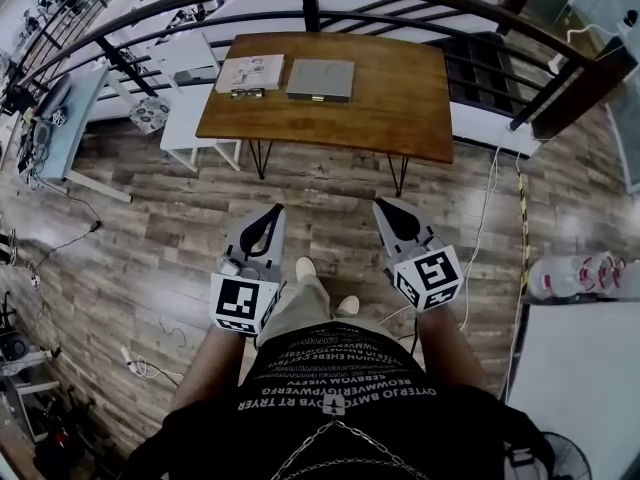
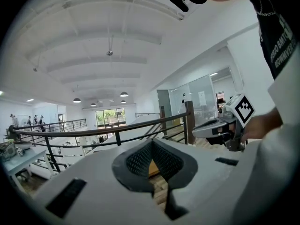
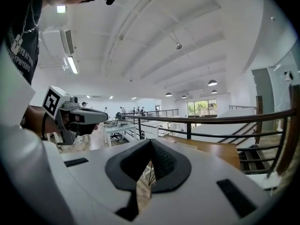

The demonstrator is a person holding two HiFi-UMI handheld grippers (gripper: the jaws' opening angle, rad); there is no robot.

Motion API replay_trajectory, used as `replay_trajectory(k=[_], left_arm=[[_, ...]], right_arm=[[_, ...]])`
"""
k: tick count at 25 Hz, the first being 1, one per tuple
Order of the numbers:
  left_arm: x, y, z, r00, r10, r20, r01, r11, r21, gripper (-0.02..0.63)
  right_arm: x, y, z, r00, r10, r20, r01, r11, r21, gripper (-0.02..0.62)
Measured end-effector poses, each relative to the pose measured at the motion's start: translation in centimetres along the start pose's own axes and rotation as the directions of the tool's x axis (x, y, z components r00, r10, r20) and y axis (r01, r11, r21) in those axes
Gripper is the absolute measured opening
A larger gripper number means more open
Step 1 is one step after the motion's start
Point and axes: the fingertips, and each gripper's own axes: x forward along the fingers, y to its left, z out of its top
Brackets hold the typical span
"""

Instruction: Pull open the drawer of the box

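Wood-plank floor [image 1: 150,258], brown wooden table [image 1: 400,108] on black hairpin legs ahead, curved black railing [image 1: 311,10] beyond it, white desks [image 1: 192,63] far left, white ceiling [image 2: 93,32] with pendant lamps [image 2: 123,94], bright windows [image 2: 110,117] in the far wall.

Near, at the bottom: right gripper [image 3: 150,143], jaws closed tip to tip, nothing between them. Just beyond the jaws, to the right: wooden table [image 3: 220,150]. Behind it, a dark railing [image 3: 211,120] across the whole view. Near, at the left: left gripper [image 3: 103,116] with marker cube, pointing right, well apart from the right one. Far behind: white desk [image 3: 117,127], some people [image 3: 137,110], round ceiling lamps [image 3: 212,83].
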Motion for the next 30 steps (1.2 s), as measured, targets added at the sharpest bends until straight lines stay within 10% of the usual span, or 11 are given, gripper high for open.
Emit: replay_trajectory(k=[30], left_arm=[[6.5,12.6,-1.4,1.000,-0.009,0.008,0.010,0.998,-0.057,0.006]], right_arm=[[13.8,-1.6,3.9,0.999,-0.002,-0.044,-0.001,0.998,-0.057,-0.003]])
